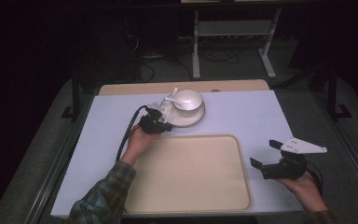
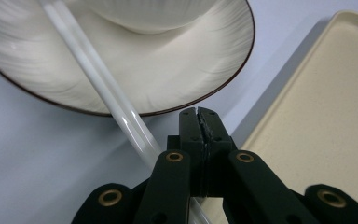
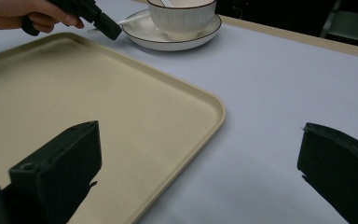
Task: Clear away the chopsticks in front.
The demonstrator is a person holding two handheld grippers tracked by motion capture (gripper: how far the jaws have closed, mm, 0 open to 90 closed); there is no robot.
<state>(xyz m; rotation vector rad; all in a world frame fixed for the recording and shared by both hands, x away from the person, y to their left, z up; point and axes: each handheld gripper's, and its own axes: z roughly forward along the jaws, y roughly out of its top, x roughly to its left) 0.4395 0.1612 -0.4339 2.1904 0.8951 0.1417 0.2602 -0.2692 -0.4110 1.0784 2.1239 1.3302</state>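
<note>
High view: left tongs (image 1: 164,125) pressed together at plate (image 1: 193,120) edge | spoon (image 1: 171,98) handle pointed bench's left-far corner, bowl end hidden | right tongs (image 1: 266,153) spread.

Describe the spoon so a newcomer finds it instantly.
Start at the beige tray and look just beyond its far edge to the plate carrying a white bowl. The spoon leans on them, its long, glossy white handle the one thin thing there.
</note>
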